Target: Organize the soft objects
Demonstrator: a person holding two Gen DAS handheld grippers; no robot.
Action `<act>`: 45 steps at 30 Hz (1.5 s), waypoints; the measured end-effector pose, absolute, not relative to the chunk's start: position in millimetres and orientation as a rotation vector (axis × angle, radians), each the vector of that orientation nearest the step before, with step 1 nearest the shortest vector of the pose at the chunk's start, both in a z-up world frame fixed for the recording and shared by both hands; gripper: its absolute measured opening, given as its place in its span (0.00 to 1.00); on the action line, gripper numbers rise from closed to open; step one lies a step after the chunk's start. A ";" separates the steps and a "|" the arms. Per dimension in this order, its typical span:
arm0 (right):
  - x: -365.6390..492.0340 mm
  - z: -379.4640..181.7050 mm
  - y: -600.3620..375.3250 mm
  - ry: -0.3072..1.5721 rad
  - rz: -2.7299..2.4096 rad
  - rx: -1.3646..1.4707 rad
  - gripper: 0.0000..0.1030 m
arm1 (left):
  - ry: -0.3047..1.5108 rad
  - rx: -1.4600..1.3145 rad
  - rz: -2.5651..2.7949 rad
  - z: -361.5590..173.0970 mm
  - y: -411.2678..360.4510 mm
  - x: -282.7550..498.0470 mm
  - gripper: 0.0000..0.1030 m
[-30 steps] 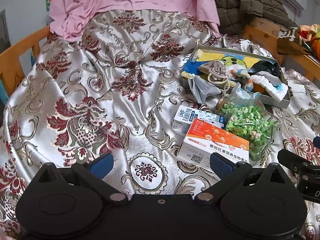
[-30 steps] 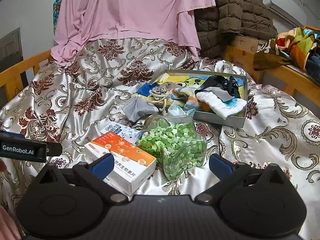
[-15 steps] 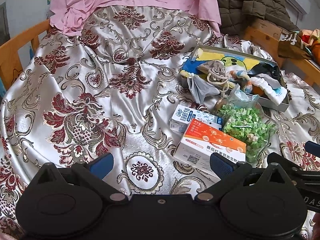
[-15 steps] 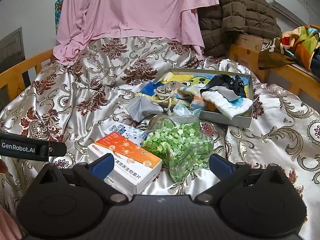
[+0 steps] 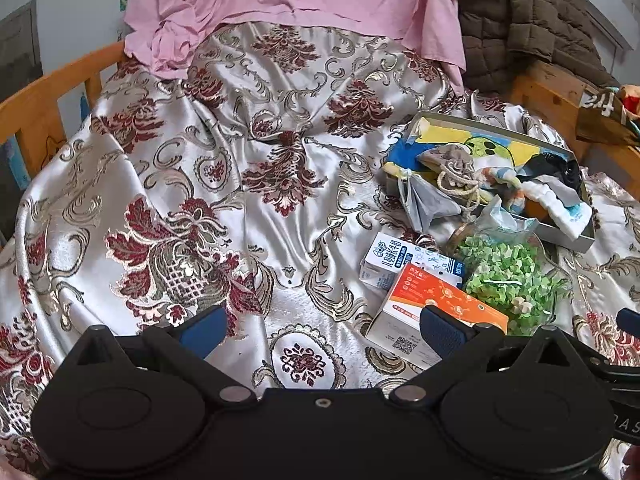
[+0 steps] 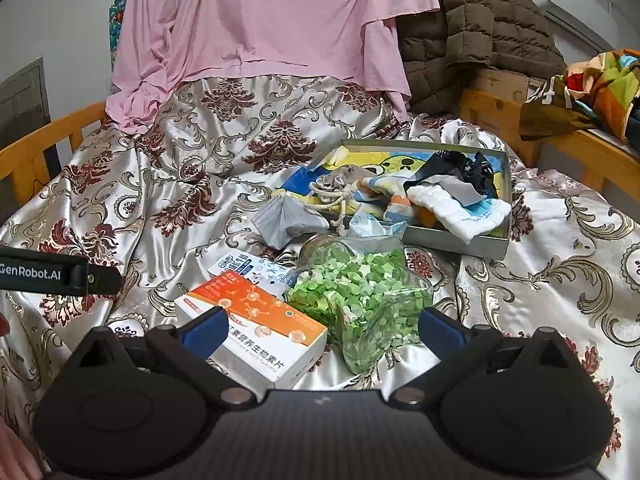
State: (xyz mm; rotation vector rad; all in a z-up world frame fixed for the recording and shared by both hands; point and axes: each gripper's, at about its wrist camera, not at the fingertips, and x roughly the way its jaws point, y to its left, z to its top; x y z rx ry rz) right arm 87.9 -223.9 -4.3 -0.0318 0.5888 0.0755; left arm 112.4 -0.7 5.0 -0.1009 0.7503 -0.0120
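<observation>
A grey box (image 6: 456, 240) holds soft things: a yellow-blue towel (image 6: 380, 160), a beige drawstring pouch (image 6: 336, 184), a white cloth (image 6: 464, 208) and a black item (image 6: 460, 164). A grey face mask (image 6: 284, 220) lies on the cover just left of the box; it also shows in the left wrist view (image 5: 428, 204). My right gripper (image 6: 320, 324) is open and empty, above the orange box (image 6: 256, 324) and the jar of green paper stars (image 6: 360, 292). My left gripper (image 5: 320, 324) is open and empty over the bare cover, left of the orange box (image 5: 436, 308).
A white-blue carton (image 5: 396, 260) lies behind the orange box. A satin floral cover (image 5: 200, 200) drapes the bed. A pink garment (image 6: 272, 24) and brown jacket (image 6: 480, 20) hang behind. Wooden rails (image 6: 48, 140) run along both sides.
Both grippers have drawn back and risen slightly, so the objects sit lower in both views. Both stay open; nothing was picked up.
</observation>
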 end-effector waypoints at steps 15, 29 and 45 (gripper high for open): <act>107.6 -2.6 -211.9 0.528 0.141 -0.077 1.00 | 0.765 -0.148 0.032 1.1 10.4 126.8 0.99; 142.4 -14.1 -211.4 0.461 0.136 -0.169 1.00 | 0.743 -0.137 0.047 -2.1 10.2 136.2 0.99; 162.5 -21.9 -226.6 0.449 0.110 -0.113 1.00 | 0.665 -0.104 0.040 -5.3 -5.1 160.4 0.99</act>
